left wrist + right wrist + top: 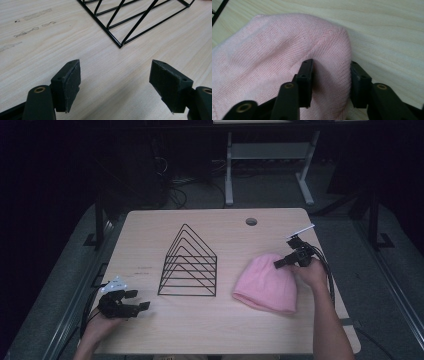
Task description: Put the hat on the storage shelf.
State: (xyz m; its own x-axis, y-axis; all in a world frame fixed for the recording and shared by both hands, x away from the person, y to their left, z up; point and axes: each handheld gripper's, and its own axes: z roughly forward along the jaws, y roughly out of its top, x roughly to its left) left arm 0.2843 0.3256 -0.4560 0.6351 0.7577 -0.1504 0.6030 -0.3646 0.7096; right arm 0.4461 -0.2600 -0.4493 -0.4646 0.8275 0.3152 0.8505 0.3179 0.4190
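A pink knit hat (267,282) lies flat on the right side of the wooden table (225,330). My right gripper (280,262) comes in from the hat's far right edge, low over the table. In the right gripper view the hat (274,50) bulges between the two jaws, and my right gripper (330,82) is shut on a fold of its rounded top edge, both pads pressing into the knit. My left gripper (140,300) rests at the front left of the table. Seen in its own view, the left gripper (115,82) stands wide open with only bare wood between the pads.
A black wire rack (190,265) of several nested triangular dividers stands mid-table, between the two grippers; its near corner (120,45) lies just ahead of the left jaws. A round cable hole (251,221) sits near the table's far edge. Faint smudges (32,15) mark the wood.
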